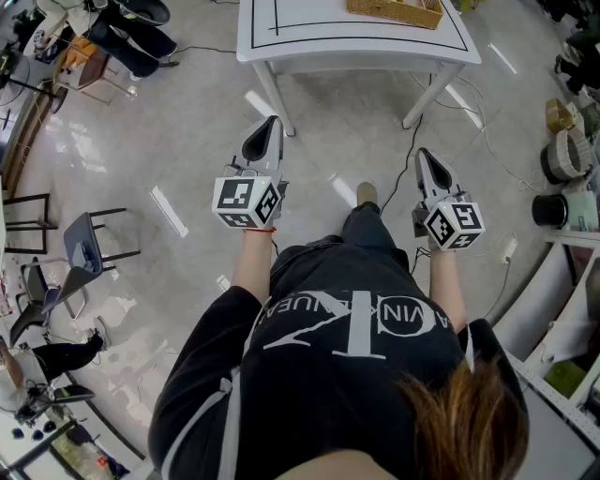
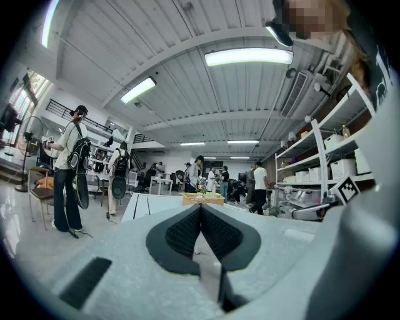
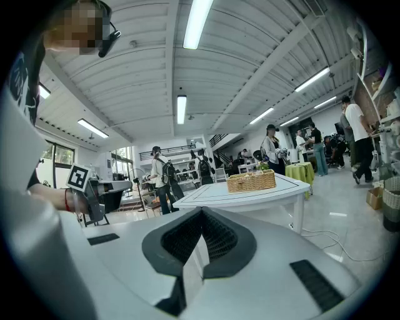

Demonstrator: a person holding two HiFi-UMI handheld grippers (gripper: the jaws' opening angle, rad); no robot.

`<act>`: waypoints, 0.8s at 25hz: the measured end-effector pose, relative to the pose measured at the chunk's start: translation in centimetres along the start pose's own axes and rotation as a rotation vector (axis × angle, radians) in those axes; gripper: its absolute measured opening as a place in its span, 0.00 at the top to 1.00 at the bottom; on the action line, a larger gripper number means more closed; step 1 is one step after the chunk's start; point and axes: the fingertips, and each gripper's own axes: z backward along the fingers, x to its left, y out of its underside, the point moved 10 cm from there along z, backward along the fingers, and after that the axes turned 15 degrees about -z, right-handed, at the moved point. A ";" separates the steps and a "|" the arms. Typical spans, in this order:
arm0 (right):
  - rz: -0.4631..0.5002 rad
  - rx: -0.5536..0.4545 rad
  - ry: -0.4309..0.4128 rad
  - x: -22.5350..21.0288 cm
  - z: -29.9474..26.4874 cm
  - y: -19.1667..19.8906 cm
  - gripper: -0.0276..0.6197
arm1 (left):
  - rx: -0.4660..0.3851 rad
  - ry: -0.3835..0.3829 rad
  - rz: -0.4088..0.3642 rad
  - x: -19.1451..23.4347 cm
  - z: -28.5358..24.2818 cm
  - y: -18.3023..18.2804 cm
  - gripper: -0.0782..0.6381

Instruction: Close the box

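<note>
Wicker box (image 1: 394,11) lies far ahead on counter (image 1: 309,28), long axis left-right, nearer right claw (image 1: 425,157) than left claw (image 1: 272,124); both pinched together, empty.

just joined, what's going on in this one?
A person stands a short way back from a white table, holding a tool in each hand. The left tool and the right tool are both shut with nothing between their jaws, and both point toward the table. A wicker box sits on the table, and neither tool is near it. Closing it has not begun.
</note>
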 end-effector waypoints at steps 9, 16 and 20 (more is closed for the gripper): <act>0.018 0.011 0.007 0.8 0.6 0.1 0.96 | -0.003 0.016 0.009 -0.1 0.2 0.1 0.88; 0.052 0.051 0.043 -0.3 0.1 -0.4 0.96 | 0.032 0.041 0.045 -0.3 -2.1 0.9 0.88; 0.032 0.040 0.054 -1.7 -2.0 -1.4 0.95 | 0.057 0.053 0.059 0.1 -4.6 1.3 0.88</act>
